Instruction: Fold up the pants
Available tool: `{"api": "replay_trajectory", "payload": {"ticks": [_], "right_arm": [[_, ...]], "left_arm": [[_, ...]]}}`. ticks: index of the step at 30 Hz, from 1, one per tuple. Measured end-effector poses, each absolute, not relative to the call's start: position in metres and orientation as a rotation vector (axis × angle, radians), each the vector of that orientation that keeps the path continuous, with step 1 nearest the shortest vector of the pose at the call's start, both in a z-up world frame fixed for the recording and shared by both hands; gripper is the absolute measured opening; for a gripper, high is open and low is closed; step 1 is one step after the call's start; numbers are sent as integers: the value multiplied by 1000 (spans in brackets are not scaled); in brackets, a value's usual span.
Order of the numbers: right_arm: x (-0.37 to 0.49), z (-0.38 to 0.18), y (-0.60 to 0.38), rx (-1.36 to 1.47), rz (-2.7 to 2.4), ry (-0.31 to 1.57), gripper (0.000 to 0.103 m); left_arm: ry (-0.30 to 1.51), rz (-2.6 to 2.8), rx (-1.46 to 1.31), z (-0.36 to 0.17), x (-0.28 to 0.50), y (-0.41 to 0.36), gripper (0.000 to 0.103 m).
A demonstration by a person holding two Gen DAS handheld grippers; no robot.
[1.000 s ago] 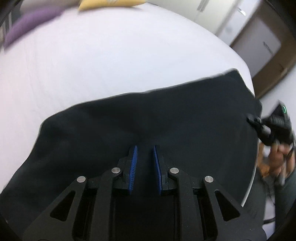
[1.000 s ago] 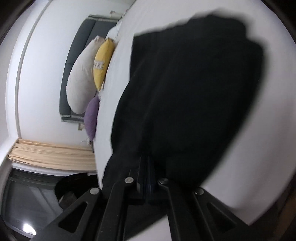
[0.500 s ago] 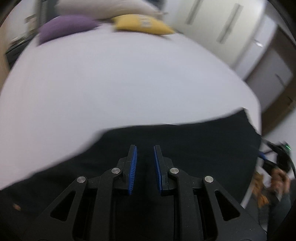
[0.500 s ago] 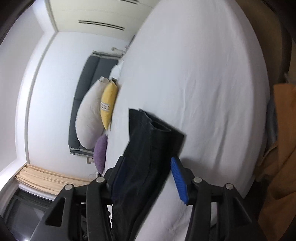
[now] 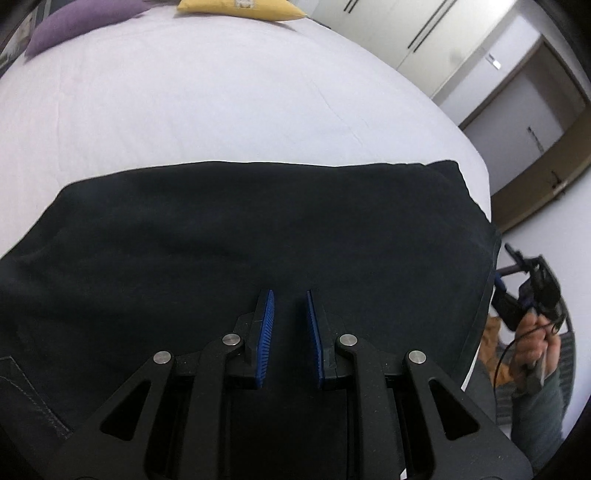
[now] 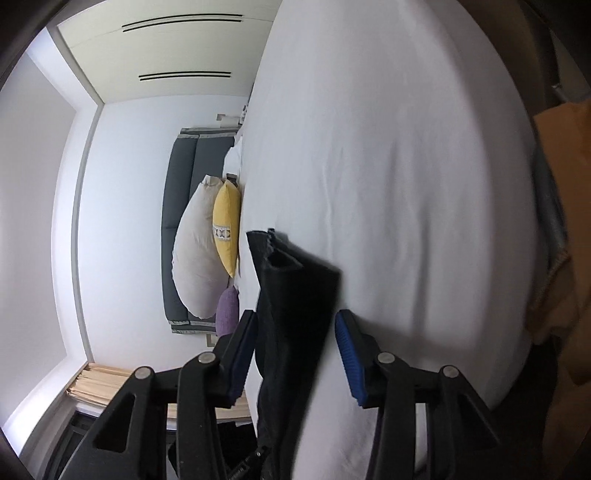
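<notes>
Black pants [image 5: 258, 236] lie flat across the near edge of a white bed [image 5: 221, 103], well short of the yellow pillow [image 5: 240, 7] and purple pillow [image 5: 74, 22] at its far end. The left gripper [image 5: 289, 306] hovers over the middle of the pants, its blue pads a narrow gap apart, nothing visibly caught between them. The right gripper [image 6: 295, 325], at the pants' right-hand end, has its jaws closing; the layered cloth end [image 6: 291, 291] passes between the pads [image 6: 351, 354], which do not yet press on it. The fabric appears soft, limp and light, so it should drape and sag from any held point; a hold on a hemmed corner or stacked edge would likely carry all layers together.
</notes>
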State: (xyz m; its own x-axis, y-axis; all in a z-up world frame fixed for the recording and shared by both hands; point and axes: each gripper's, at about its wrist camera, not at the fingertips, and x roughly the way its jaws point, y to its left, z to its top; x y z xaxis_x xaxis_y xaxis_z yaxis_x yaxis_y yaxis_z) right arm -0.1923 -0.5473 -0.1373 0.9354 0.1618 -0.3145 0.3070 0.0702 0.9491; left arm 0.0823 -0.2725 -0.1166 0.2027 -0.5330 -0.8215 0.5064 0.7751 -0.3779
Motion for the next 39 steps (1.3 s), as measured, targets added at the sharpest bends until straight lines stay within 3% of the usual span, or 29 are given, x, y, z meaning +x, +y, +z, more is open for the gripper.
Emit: {"api": "replay_trajectory", "payload": {"ticks": [6,13,20,32,36,39], "right_arm": [[-163,-140,-548,1527,-126,409,44],[-136,-148,-554,1579,47,303,46],[-151,-178,-562,1734,124,25,38],[-162,-175,-549,1679,217,-7,40],[-139,-170,-554,1667,185,34,41],[-124,-160,-555,1597,136,165,41]], "left_arm": [[1140,-714,0,-118,78,-271,17],[1135,-716,-1,-123,83,-244,17],[1135,-729,-23,-121,87,-228,17],[1124,-723,-13,-119,87,-223,17],[1121,-721,-8,-119,85,-224,17],[1121,-720,-7,-117,86,-224,17]]}}
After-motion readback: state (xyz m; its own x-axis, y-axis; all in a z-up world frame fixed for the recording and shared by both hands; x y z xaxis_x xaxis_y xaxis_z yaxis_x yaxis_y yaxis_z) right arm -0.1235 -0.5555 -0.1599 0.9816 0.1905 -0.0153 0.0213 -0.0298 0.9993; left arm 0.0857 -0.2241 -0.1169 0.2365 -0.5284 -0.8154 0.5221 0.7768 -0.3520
